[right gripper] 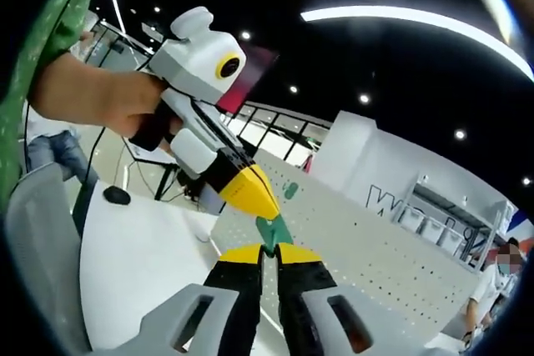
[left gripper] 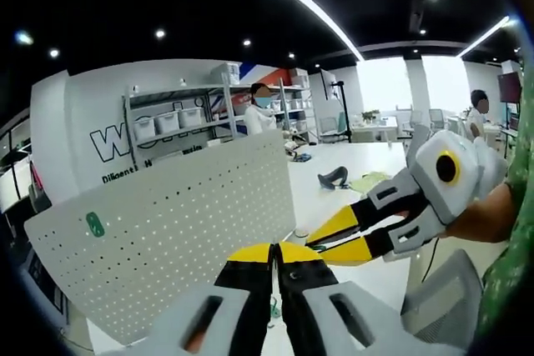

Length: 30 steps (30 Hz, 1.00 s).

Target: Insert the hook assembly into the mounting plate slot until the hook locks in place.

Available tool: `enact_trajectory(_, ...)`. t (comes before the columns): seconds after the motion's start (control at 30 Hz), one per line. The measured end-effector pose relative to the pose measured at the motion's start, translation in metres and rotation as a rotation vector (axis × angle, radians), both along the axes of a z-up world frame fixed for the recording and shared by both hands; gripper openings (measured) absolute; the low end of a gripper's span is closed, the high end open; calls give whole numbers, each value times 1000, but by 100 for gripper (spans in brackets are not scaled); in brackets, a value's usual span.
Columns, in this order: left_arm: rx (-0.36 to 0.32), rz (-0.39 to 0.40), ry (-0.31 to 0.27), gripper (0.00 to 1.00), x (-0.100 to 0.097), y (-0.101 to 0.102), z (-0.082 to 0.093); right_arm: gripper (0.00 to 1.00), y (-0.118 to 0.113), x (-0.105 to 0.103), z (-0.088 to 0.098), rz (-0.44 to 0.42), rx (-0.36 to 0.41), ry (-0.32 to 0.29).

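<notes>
— Where the right gripper rises from the bottom of the right gripper view, how do its jaws stand?

— Pressed together on a small green hook piece, which sticks out just above the yellow tips. The left gripper comes down from the upper left, held by a hand, its yellow tips meeting that same green piece; its jaws look closed, though I cannot tell whether they actually grip it.

— And in the left gripper view?

— The left gripper has its jaws closed at bottom centre, with the right gripper reaching in from the right. The white pegboard mounting plate stands tilted at left, a green tag near its left edge. Shelving with bins lies behind.
</notes>
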<state>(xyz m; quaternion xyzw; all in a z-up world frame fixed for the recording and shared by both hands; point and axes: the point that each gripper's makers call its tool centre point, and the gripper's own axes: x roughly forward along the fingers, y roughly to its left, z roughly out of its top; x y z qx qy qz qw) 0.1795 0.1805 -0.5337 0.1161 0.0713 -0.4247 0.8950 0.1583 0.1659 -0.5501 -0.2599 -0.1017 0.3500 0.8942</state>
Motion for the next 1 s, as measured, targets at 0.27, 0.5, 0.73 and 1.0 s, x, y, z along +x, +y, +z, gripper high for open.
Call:
enact_trajectory(0.27, -2, 2, 6, 1, -1, 0, 1, 2, 4, -3, -1, 14, -9, 3)
enact_trajectory(0.5, -2, 3, 29, 1, -3, 0, 0, 2, 5, -5, -3, 13, -19, 0)
enact_trajectory(0.73, -4, -16, 51, 1, -8, -7, 1, 3, 5, -4, -2, 6, -17, -11)
enact_trajectory(1.0, -16, -32, 80, 1, -13, -10, 0, 3, 3, -4, -1, 6, -22, -18)
